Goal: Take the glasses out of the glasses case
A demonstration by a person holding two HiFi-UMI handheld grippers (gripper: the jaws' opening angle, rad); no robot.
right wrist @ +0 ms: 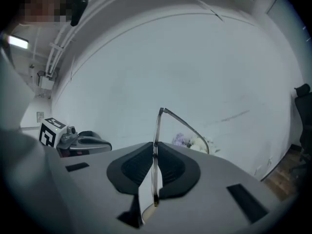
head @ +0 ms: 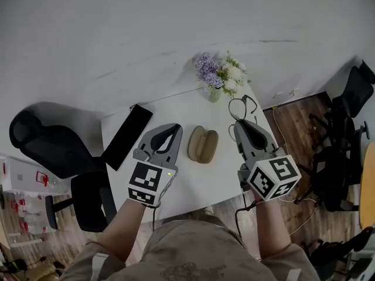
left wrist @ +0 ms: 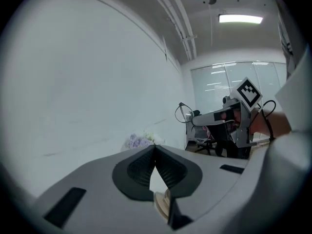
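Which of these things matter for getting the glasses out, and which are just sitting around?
In the job: glasses, clamped in the right gripper; open glasses case; left gripper, shut and empty.
Just lying about: vase of flowers; black flat device; black office chair.

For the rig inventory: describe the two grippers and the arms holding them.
Both are grey plastic two-jaw tools. The left gripper and right gripper taper toward their tips and have black ribbed pads inside. Each carries a white cube with black square markers at its rear. A thin black cable hangs from the right one. The forearms show no sleeves.
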